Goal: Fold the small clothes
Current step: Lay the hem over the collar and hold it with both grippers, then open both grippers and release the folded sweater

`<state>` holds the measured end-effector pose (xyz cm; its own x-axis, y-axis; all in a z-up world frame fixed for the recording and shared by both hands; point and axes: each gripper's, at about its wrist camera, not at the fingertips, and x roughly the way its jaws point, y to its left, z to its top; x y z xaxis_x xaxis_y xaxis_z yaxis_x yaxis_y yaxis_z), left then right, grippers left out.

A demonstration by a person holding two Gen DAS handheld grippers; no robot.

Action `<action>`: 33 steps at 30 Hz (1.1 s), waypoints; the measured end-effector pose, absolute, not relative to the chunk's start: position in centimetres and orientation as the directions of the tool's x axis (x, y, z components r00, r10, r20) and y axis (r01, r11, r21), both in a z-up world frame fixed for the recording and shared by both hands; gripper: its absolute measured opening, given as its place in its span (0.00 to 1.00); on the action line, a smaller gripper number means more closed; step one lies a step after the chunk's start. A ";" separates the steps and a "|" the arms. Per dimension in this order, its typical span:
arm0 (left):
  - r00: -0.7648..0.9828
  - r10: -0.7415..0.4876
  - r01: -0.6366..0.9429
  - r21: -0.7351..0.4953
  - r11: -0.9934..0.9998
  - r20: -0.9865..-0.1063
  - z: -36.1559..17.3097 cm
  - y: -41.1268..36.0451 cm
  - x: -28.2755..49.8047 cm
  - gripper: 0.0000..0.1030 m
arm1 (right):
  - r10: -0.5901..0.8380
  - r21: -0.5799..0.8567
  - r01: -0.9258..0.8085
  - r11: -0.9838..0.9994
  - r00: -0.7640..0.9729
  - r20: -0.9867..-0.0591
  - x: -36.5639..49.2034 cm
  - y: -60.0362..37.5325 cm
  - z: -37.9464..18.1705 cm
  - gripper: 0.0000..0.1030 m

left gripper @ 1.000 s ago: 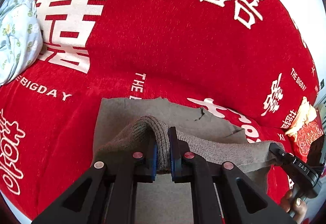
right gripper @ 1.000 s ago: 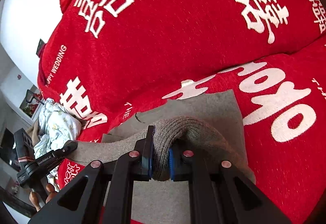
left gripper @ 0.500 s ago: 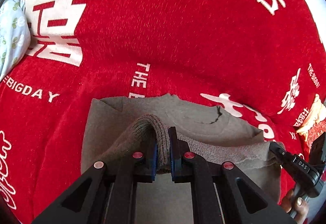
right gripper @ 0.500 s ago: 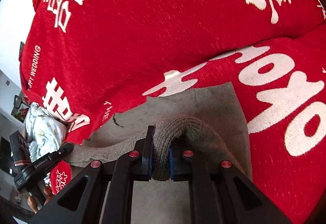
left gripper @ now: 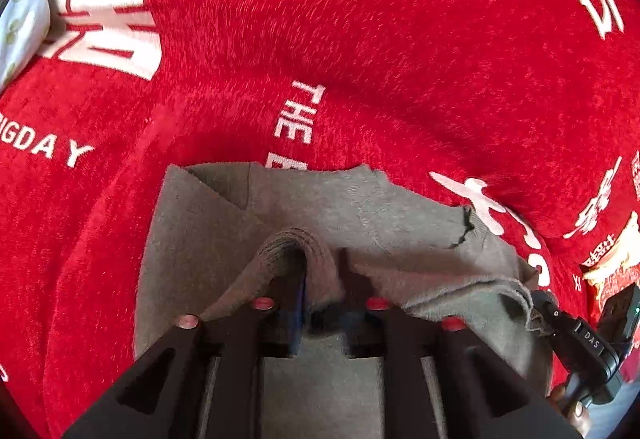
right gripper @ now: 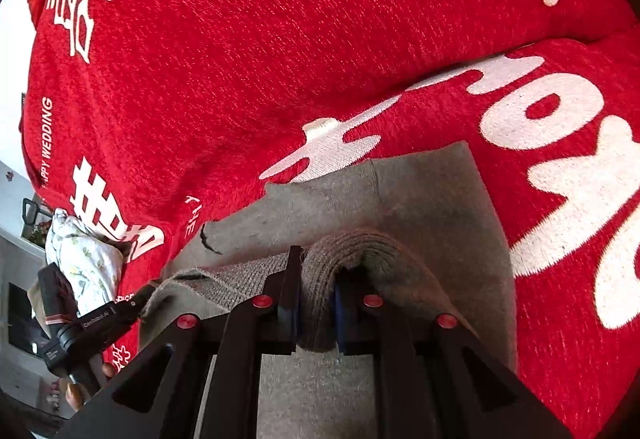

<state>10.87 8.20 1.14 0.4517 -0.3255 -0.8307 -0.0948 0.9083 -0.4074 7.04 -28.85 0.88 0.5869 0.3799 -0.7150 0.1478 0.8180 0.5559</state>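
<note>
A grey knit garment lies on a red blanket, its near ribbed edge folded over toward the far edge. My left gripper is low over it with its jaws opening. The ribbed fold stands loose between them, leaning on the left finger. My right gripper holds the other end of the same ribbed edge. The cloth fills the gap between its pads, and its jaws are just starting to open. Each gripper also shows at the edge of the other's view, the right gripper body and the left gripper body.
The red blanket with white lettering covers a soft humped surface all around. A bunched white floral cloth lies far left, also seen as a floral cloth. A red and gold cushion sits at the right. A hand holds the left gripper.
Both grippers came down and forward, carrying the ribbed edge over the garment. The left jaws, shut on the hem before, now stand apart. The right jaws still hold it.
</note>
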 end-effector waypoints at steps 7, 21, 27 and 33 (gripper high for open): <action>0.466 -0.461 -0.104 -0.564 0.819 -0.755 1.3 10.3 11.5 0.92 | 0.327 0.559 0.174 0.811 0.658 -0.678 6.8 -29.8 2.4 0.84; 0.477 -0.142 0.056 -0.131 0.990 -0.867 0.3 4.2 11.1 0.92 | 0.147 0.181 0.010 0.983 0.544 -0.826 8.7 -24.9 0.7 0.83; 0.493 -0.094 0.053 -0.079 0.996 -0.865 -0.6 3.8 11.5 0.92 | 0.095 0.138 0.033 0.990 0.570 -0.816 9.1 -26.1 -0.5 0.83; 0.545 -0.006 0.035 0.015 0.999 -0.839 1.7 3.1 8.8 0.92 | -0.027 -0.008 0.036 0.999 0.581 -0.814 7.3 -24.0 1.4 0.84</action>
<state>8.77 3.08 1.73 0.5448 -0.0064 -0.8386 0.0346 0.9993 0.0149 7.26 -23.97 1.37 0.5807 -0.0273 -0.8136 0.0357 0.9993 -0.0081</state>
